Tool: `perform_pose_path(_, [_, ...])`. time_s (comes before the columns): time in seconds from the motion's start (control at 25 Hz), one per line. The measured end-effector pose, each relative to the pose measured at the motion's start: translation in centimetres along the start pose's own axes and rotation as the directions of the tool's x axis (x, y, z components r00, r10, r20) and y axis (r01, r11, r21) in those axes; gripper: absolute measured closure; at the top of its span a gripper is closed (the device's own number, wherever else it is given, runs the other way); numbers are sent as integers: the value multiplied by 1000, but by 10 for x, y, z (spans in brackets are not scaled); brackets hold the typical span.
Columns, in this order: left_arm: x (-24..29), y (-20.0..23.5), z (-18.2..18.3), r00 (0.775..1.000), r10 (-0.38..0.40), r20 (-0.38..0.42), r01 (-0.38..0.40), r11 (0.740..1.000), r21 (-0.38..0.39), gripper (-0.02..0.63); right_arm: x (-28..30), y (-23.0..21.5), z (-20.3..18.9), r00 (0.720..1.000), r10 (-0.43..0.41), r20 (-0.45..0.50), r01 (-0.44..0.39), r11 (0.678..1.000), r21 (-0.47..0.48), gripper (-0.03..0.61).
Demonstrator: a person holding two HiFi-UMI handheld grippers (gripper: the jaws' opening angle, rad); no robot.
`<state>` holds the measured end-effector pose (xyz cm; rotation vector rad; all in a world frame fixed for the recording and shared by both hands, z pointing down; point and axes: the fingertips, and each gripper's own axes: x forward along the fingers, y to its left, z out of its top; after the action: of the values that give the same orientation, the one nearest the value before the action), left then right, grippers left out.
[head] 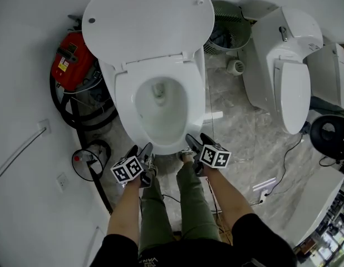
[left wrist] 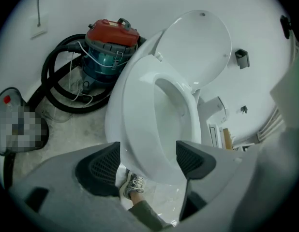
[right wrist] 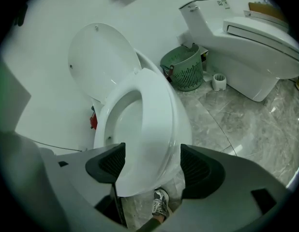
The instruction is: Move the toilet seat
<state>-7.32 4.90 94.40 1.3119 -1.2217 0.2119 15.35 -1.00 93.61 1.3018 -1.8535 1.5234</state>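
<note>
Head view: The toilet seat [head: 123,96] lies flat on the bowl [head: 160,114], and the lid [head: 144,18] stands up against the wall. The seat's long axis runs from the hinge at the top of the frame to its rounded front, which points at the person's feet. The left gripper [head: 139,152] and the right gripper [head: 198,142] hang at that front rim, one on each side of its tip. A red vacuum [head: 72,57] sits to the left, with a green basket [head: 230,32] and a second toilet [head: 283,54] to the right on the marble floor [head: 244,143].

Left gripper view: The jaws stand wide apart. The seat's [left wrist: 140,124] front edge shows in the gap, and neither pad is seen pressing on it. A shoe [left wrist: 132,185] is below.

Right gripper view: Same here, the jaws are spread with the front of the seat [right wrist: 159,129] between them, and I can make out no clamping.

Handling, judged: The seat is rigid moulded plastic, glossy, and likely slick under the pads. It looks moderate in weight. It is hinged at the back, so it will swing in an arc rather than lift free. The best hold is the front rim, farthest from the hinge, pinching the thin edge top and bottom. Let it down gently, since a dropped seat slams.
</note>
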Motion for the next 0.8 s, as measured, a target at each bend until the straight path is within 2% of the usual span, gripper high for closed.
perform_pose_path(0.12, [8,0,-2,1000,1,-9,-1,999,-32,226,6,1,0,1000,4,2,-4,1000,30,238])
perform_pose_path(0.56, [11,-11,7,1000,-13,-3,13,988,-153,218,9,10,3,1000,7,5,-7,997,77,232])
perform_pose_path(0.72, [6,-14,11,999,-37,19,40,972,-233,219,4,11,4,1000,11,-1,-11,995,95,229])
perform_pose_path(0.8, [2,-15,13,999,-48,22,52,968,-247,228,1,15,6,1000,20,-1,-19,995,97,227])
